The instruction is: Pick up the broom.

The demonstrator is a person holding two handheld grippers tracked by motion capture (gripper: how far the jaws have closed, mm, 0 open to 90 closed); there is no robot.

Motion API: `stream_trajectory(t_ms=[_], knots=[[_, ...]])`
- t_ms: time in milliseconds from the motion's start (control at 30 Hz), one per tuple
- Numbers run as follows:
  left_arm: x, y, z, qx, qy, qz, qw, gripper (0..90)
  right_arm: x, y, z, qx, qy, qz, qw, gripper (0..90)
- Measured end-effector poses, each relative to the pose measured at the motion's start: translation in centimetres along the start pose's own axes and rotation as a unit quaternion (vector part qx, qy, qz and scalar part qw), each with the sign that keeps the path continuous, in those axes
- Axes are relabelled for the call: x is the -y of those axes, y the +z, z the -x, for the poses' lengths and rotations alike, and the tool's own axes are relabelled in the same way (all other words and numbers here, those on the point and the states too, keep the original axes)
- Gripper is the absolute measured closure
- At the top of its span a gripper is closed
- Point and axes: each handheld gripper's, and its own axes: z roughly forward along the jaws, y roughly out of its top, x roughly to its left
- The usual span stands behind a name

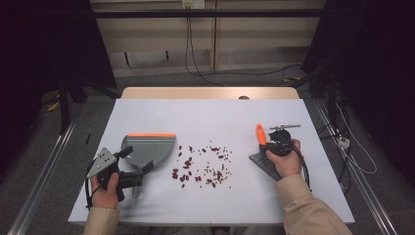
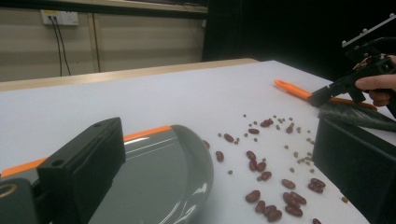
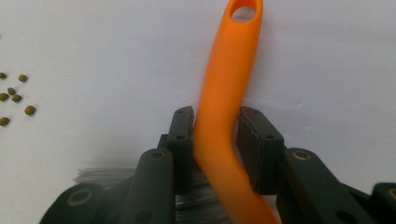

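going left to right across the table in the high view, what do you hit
left gripper → grey dustpan with the orange edge → scattered red beans and small green ones → orange-handled brush, gripped by the right gripper

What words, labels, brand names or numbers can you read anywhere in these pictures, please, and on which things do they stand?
None can be read.
The grey dustpan, the orange brush handle and both grippers bear no lettering that shows.
The wall socket is too small and blurred to tell any marking.
The table is plain, with only scattered beans on it.
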Motion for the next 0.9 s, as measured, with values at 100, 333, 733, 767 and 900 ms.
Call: stream_trajectory(t_ms=[100, 333, 733, 767, 900], knots=[[-0.3, 0.1, 0.1, 0.0, -0.002, 0.004, 1.0, 2.5, -0.1, 0.0, -0.4, 0.013, -0.02, -0.002, 0.9997, 68.3], [-0.9, 0.4, 0.2, -0.005, -0.003, 0.009, 0.9999, 2.6, -0.2, -0.6, 0.4, -0.033, -0.004, 0.019, 0.9993, 69.1], [-1.6, 1.0, 1.0, 0.002, 0.0, 0.013, 0.9999, 2.6, -0.6, -3.8, -0.2, -0.078, 0.004, 0.118, 0.99, 70.6], [-1.8, 1.1, 1.2, 0.005, 0.003, 0.012, 0.9999, 2.6, -0.6, -3.8, -0.2, -0.078, 0.004, 0.118, 0.99, 70.6], [-2.4, 1.5, 1.9, 0.011, 0.001, 0.014, 0.9998, 2.7, -0.2, -5.1, -0.2, -0.093, 0.011, 0.158, 0.983, 71.0]])
